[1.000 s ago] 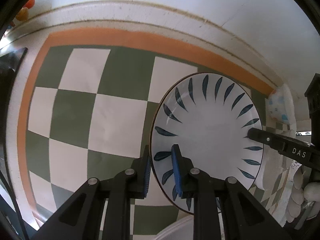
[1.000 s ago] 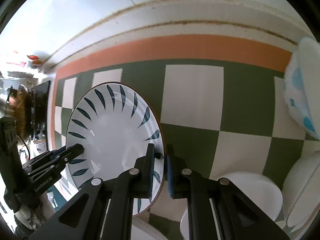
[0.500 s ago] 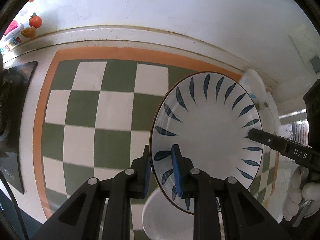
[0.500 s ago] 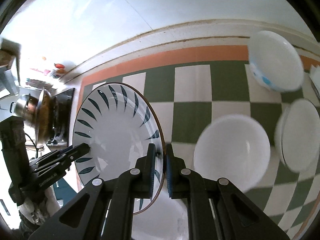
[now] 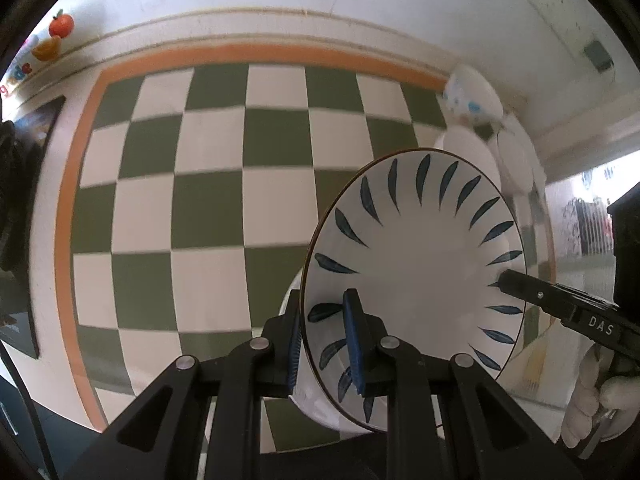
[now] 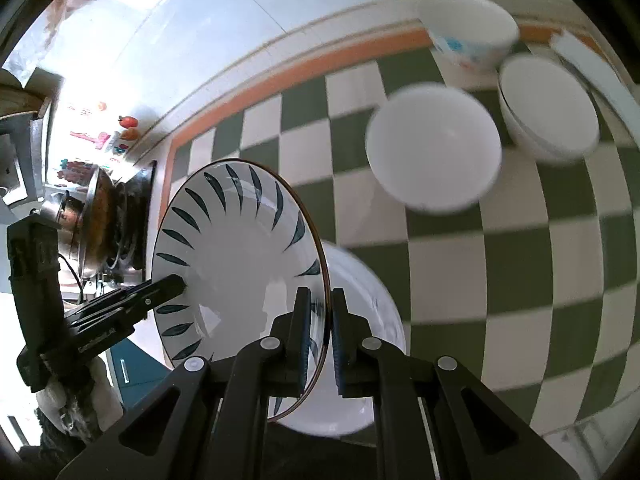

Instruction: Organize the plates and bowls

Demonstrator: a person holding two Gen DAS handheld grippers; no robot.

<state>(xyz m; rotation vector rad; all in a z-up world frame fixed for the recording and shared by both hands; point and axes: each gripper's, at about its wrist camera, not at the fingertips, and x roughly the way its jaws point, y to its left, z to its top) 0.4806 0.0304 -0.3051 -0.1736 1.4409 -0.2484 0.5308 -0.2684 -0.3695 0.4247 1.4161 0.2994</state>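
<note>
A white plate with dark blue leaf marks [image 5: 416, 276] [image 6: 236, 272] hangs tilted above the green-and-white checkered cloth [image 5: 208, 208]. My left gripper [image 5: 324, 304] is shut on its left rim, my right gripper [image 6: 321, 294] is shut on the opposite rim. Each gripper also shows in the other's view, the right gripper [image 5: 506, 280] and the left gripper [image 6: 176, 282] both clamped on the plate's edge. Just below the plate lies a plain white bowl [image 5: 312, 400] [image 6: 360, 320], partly hidden by it.
Farther off on the cloth stand a white bowl [image 6: 434, 148], stacked white bowls [image 6: 548, 108] [image 5: 516, 160] and a blue-patterned bowl [image 6: 468, 32] [image 5: 472, 100] by the wall. A pot on a stove [image 6: 100, 224] sits off the cloth's end. A gloved hand [image 5: 580, 412] holds the right gripper.
Both grippers have lifted the plate and carried it across the cloth, still clamped on it. More of the cloth and the group of bowls have come into view, and a white bowl now lies under the plate.
</note>
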